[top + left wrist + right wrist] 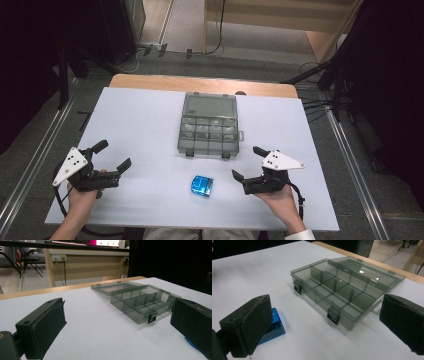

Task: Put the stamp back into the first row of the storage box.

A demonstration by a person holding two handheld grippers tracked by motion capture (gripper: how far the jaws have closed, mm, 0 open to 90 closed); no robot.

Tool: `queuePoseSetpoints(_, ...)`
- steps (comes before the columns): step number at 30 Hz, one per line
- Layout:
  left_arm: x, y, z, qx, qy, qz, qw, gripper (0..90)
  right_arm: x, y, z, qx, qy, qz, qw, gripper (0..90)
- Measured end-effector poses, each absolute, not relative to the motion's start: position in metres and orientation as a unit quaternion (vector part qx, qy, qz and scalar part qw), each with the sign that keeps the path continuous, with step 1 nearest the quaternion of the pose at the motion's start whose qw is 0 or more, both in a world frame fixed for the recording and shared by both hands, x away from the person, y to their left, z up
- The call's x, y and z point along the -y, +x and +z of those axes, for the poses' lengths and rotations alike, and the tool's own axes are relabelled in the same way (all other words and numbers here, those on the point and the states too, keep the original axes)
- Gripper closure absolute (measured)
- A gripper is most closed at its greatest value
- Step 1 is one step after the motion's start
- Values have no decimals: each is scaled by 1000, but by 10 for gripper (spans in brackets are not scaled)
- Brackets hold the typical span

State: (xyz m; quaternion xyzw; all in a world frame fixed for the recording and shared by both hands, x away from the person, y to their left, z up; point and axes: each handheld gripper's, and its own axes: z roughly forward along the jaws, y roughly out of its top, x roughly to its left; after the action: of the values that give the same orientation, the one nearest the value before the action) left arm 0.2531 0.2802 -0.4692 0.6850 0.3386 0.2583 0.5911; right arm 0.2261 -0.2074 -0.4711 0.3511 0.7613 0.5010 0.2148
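A smoky grey divided organizer case point(209, 131) lies in the middle of the white table cover, its lid folded flat toward the far side. The compartments look empty in the right gripper view, where the case point(344, 287) sits just ahead. A small blue translucent box point(201, 186) rests in front of the case, between both hands. My left gripper point(114, 154) is held at the near left, open and holding nothing. My right gripper point(246, 162) is held at the near right, open as well, with the blue box point(274, 323) beside its left jaw. The case point(142, 302) lies ahead of the left gripper point(117, 325).
The white cover point(145, 125) lies over a wooden table whose far edge point(200, 82) shows behind the case. Grey floor with cables and dark stands surrounds the table. A wooden desk point(85, 265) stands beyond the far edge.
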Motion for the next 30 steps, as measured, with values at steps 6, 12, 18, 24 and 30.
queuePoseSetpoints(6,-280,253,-470,-340,684,257,591,0,198,229,-467,-775,337,492,208,0)
queuePoseSetpoints(12,-279,253,-470,-336,687,254,592,0,187,233,-466,-790,329,477,201,0)
queuePoseSetpoints(18,-278,253,-470,-337,687,253,592,0,177,237,-464,-797,322,476,186,0)
queuePoseSetpoints(24,-278,253,-470,-335,689,252,592,0,163,241,-461,-812,306,467,173,0)
queuePoseSetpoints(30,-278,253,-470,-334,689,251,592,0,151,244,-460,-824,293,457,163,0)
